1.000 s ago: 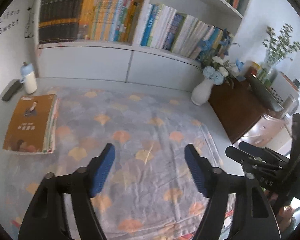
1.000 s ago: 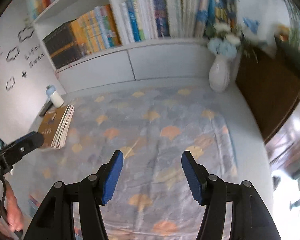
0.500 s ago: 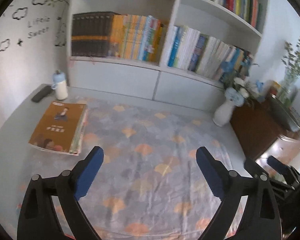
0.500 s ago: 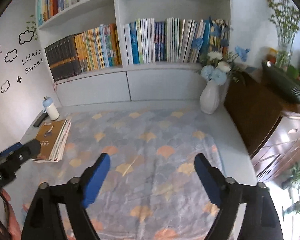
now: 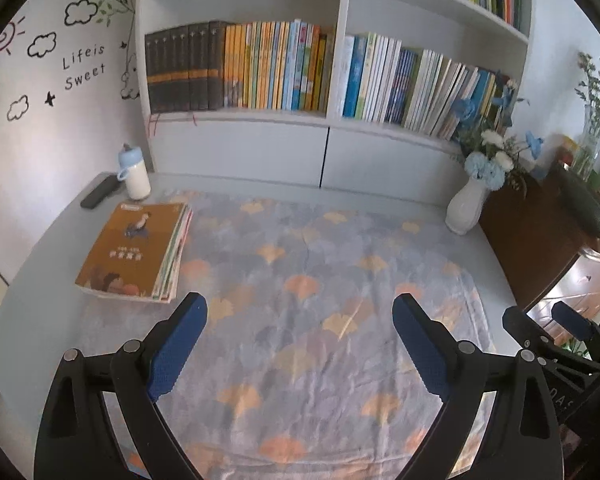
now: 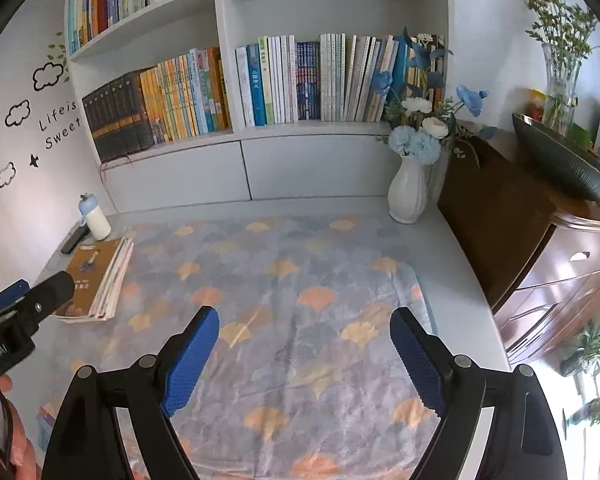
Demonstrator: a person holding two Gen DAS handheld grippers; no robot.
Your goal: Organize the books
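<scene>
Your stack of books (image 5: 134,254) lies flat at the left edge of the patterned blanket (image 5: 308,320), orange-brown cover up with a small figure on it, thin coloured spines fanned along its right side; title print too small to read. It sits just in front of the white bottle (image 5: 134,176). Your left gripper (image 5: 300,344) and right gripper (image 6: 304,350) both stand wide apart over the blanket, nothing between them. Upper shelf rows of the bookshelf (image 5: 332,128) are cut off.
</scene>
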